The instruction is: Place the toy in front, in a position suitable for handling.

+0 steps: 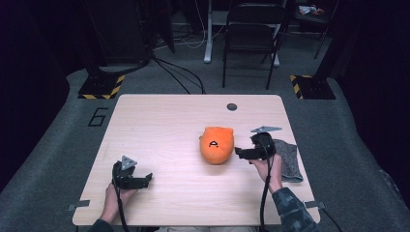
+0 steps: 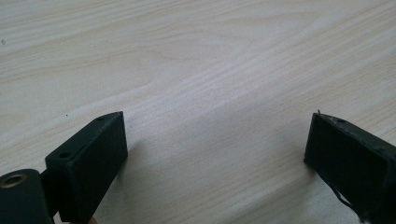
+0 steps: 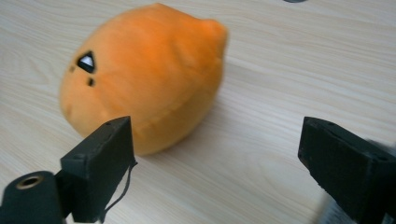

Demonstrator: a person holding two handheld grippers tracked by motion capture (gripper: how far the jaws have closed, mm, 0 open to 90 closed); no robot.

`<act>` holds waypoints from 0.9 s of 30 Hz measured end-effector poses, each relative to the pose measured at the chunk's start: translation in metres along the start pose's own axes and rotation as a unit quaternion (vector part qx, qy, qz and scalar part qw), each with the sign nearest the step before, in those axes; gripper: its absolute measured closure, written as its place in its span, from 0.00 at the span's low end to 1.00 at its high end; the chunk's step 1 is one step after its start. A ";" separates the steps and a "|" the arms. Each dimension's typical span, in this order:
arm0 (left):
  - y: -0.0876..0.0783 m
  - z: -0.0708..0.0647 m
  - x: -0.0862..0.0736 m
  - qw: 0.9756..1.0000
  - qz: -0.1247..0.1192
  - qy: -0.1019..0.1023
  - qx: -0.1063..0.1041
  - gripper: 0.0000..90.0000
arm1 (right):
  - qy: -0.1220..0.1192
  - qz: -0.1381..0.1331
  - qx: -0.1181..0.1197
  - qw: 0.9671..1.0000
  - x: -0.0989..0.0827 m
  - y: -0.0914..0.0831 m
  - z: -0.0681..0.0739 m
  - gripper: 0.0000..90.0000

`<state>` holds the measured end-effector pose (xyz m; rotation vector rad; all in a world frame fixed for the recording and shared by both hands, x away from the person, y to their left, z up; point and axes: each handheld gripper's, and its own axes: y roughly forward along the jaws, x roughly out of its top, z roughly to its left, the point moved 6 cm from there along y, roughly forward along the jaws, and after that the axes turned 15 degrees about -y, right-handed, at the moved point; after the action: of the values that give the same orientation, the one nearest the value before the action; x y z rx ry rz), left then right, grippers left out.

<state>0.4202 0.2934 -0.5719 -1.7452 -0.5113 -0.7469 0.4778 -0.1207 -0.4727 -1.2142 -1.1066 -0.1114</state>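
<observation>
Here we see an orange plush toy [image 1: 217, 144] lying on the pale wooden table [image 1: 164, 125], just ahead of the right gripper [image 1: 237, 152], whose jaws stand wide apart with nothing between them. In the right gripper view, the plush toy [image 3: 144, 74] sits beyond the jaw on the left of the picture, rising above and behind that jaw's tip, while the jaw on the right of the picture has only bare table [image 3: 289, 84] before it. No pad touches the toy; it rests on its side, a small black triangular mark and dark dots on its face turned up and away from the jaws. In the high view, the same gripper points toward the toy from the toy's right side, its tips near the plush but apart from it. A grey cloth [image 1: 288, 158] lies behind that gripper, partly under the hand [image 1: 265, 166] that holds it, at the table's right edge.

The left gripper [image 1: 149, 178] rests low near the table's front edge, well apart from the toy, held in the person's left hand [image 1: 116, 195]. Its jaws too stand wide, and in the left gripper view nothing but wood grain [image 2: 205, 70] lies between and ahead of them [image 2: 215, 154].

Beyond both pairs of jaws, a small dark round spot [image 1: 232, 107] marks the far side of the table, and a folding chair [image 1: 251, 34] stands on the grey floor past it.
</observation>
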 end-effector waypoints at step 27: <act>0.000 0.000 0.000 1.000 0.000 0.000 0.000 0.06 | 0.003 0.057 0.007 0.998 0.052 0.067 0.040 0.30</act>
<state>0.4203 0.2935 -0.5719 -1.7449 -0.5111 -0.7471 0.5203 -0.0377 -0.4837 -1.2615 -1.0282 -0.0203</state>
